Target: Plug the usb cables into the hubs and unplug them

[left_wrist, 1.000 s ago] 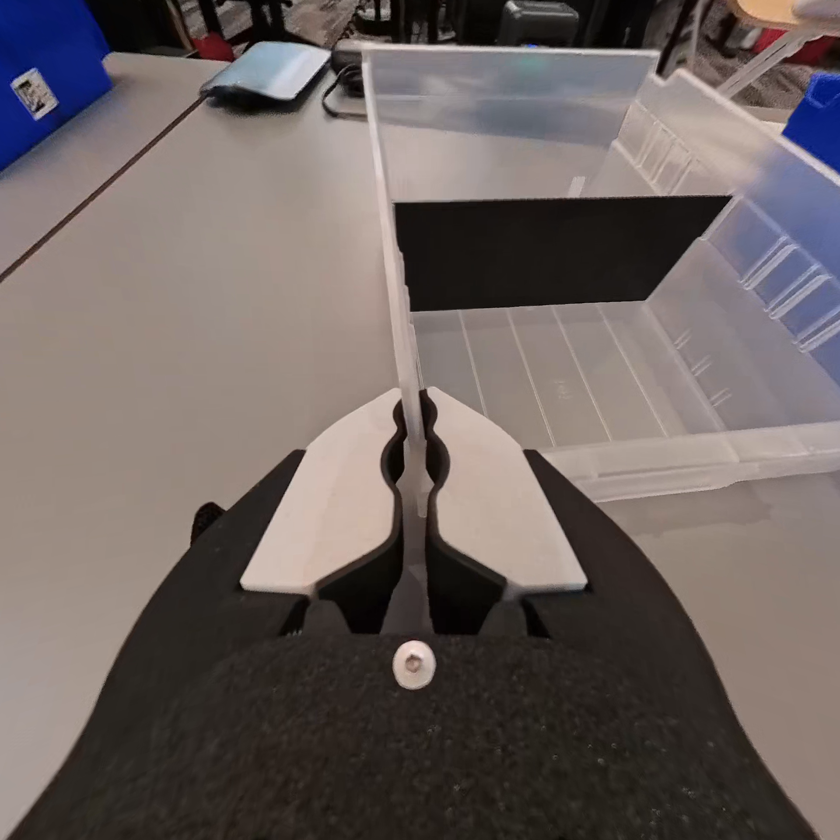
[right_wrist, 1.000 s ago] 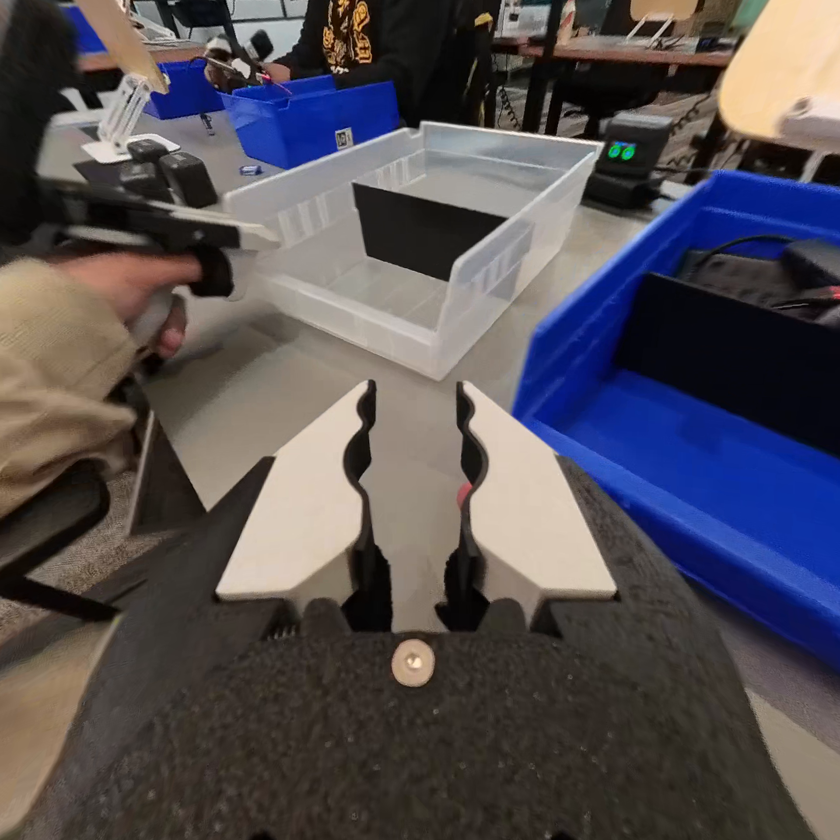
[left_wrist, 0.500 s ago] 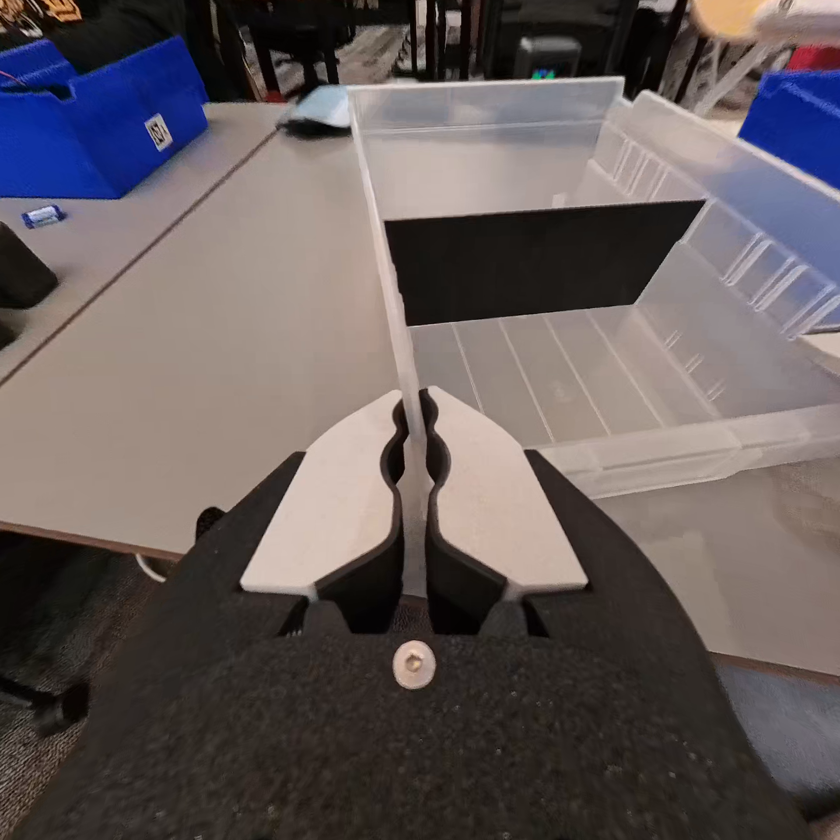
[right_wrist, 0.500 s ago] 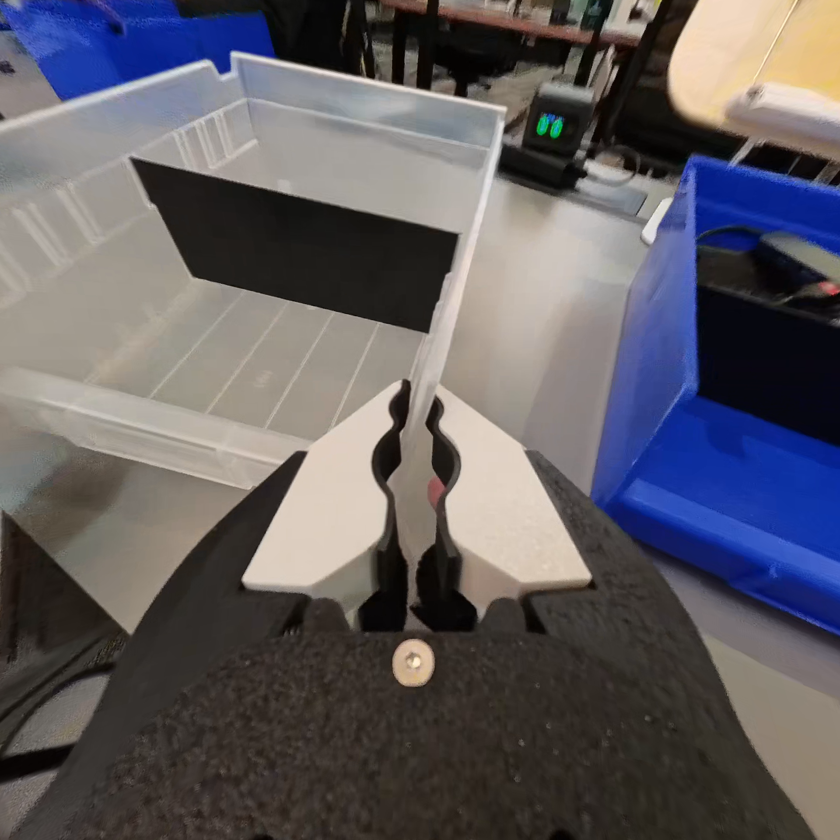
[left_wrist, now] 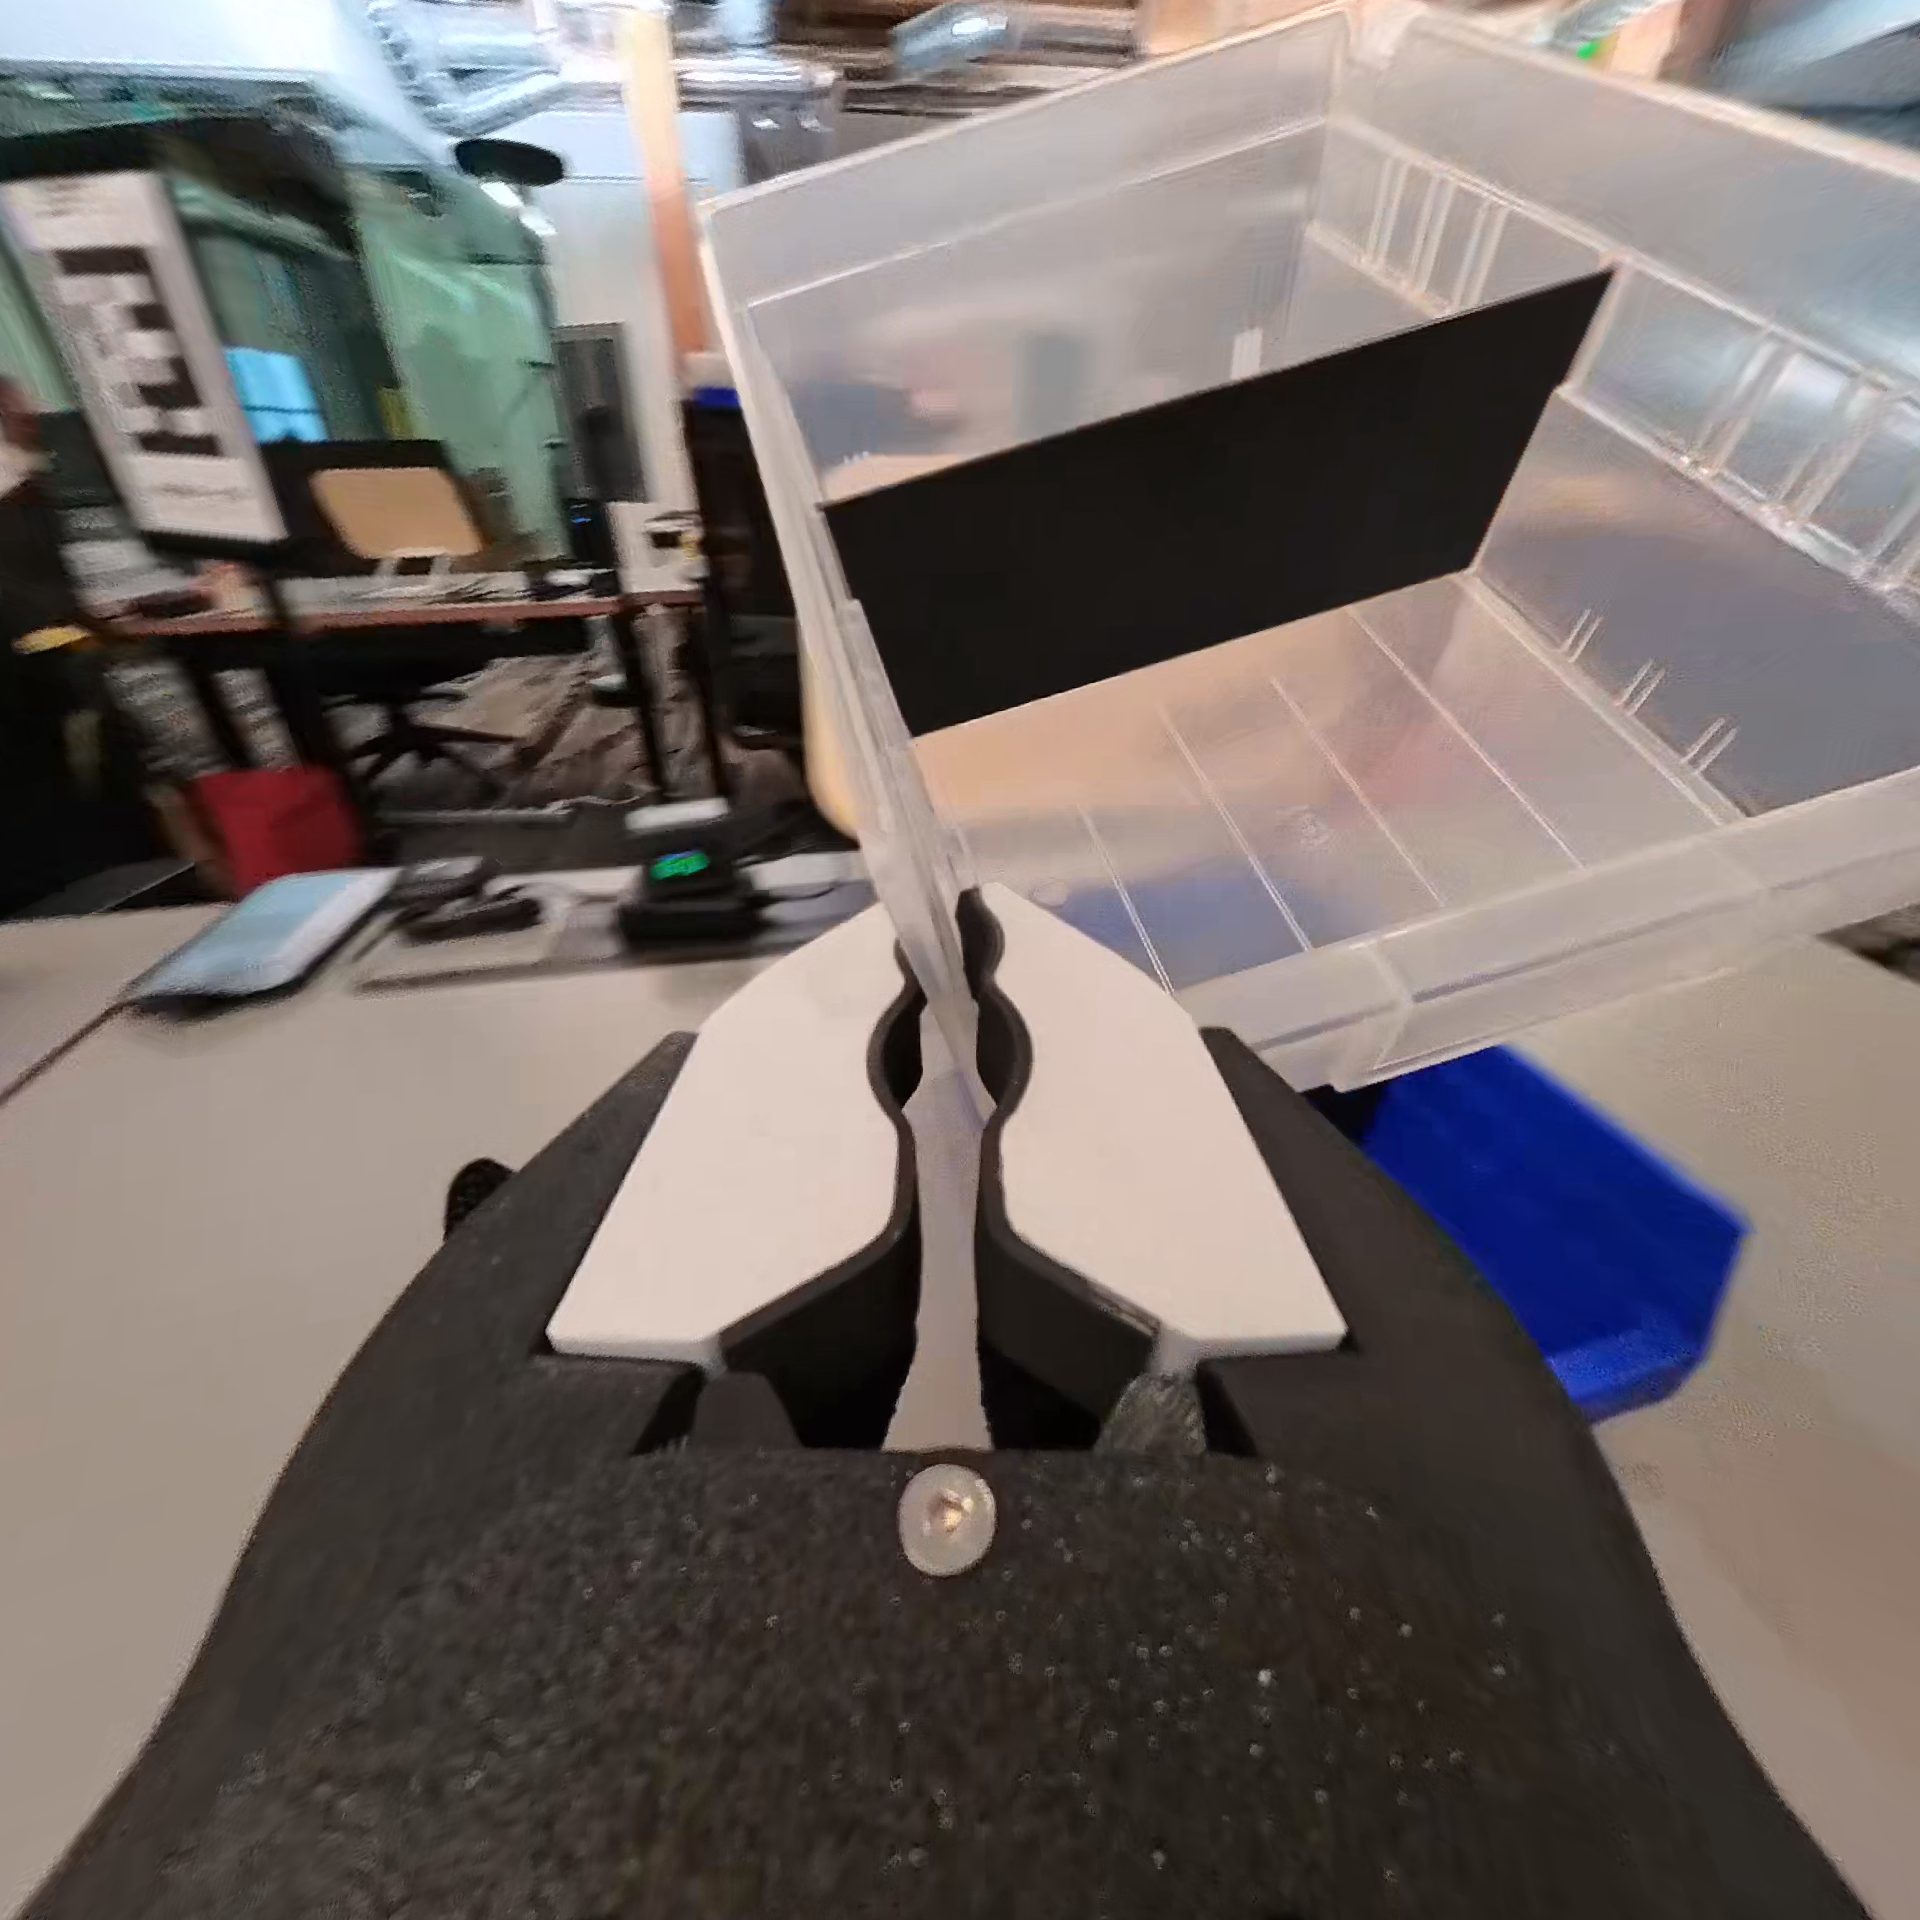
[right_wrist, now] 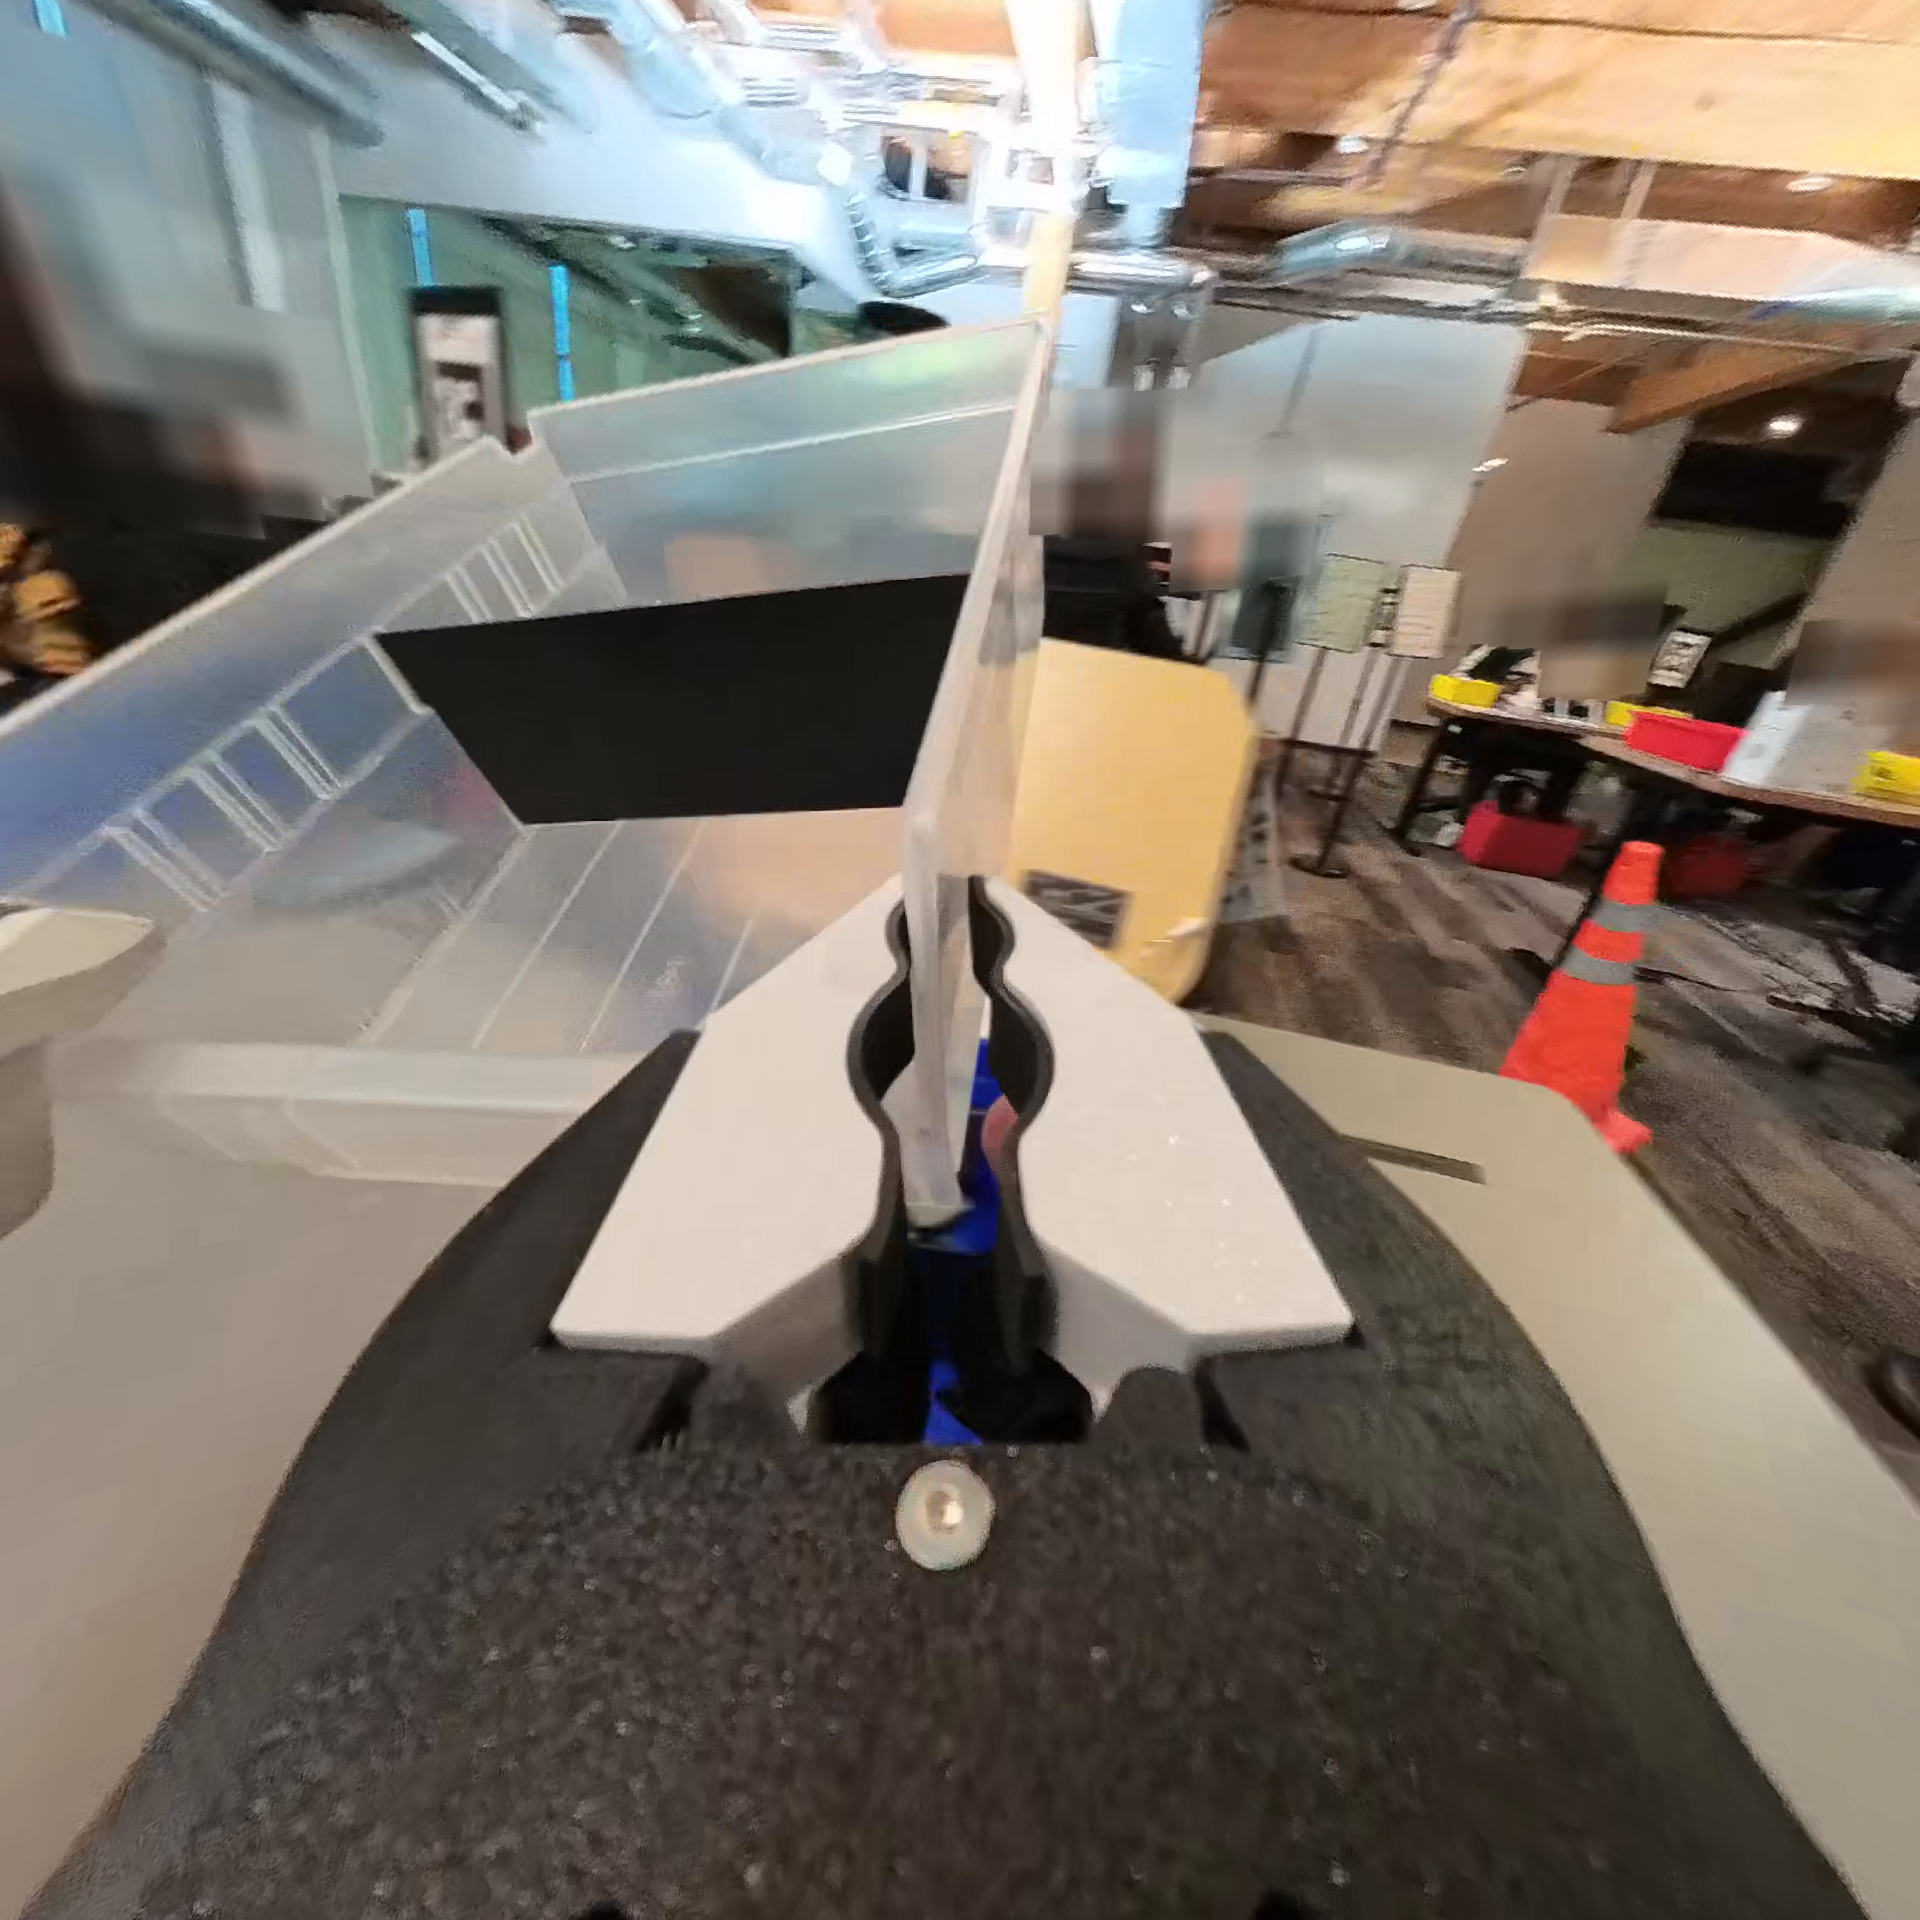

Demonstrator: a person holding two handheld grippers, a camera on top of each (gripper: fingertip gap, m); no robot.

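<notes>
USB cables and hubs are not showing in either view; in the left wrist view the left gripper (left_wrist: pixel 948 971) is clenching the left side wall of a clear plastic bin (left_wrist: pixel 1558 940) with a black divider panel (left_wrist: pixel 1174 561), tilting above the grey worktop (left_wrist: pixel 260 1195) and a blue plastic bin (left_wrist: pixel 1538 1216). In the right wrist view the right gripper (right_wrist: pixel 943 966) is clamping the bin's opposite wall, an orange traffic cone (right_wrist: pixel 1590 987) standing on the floor beyond.

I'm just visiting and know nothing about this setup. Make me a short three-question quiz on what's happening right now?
1. True or false: the clear bin rests flat on the table.
2. What colour is the divider inside it?
3. Which tool grips a bin wall: A left tool, B right tool, C both?

Key: 1 false, it is lifted and tilted. 2 black. 3 C, one on each side wall.
</notes>
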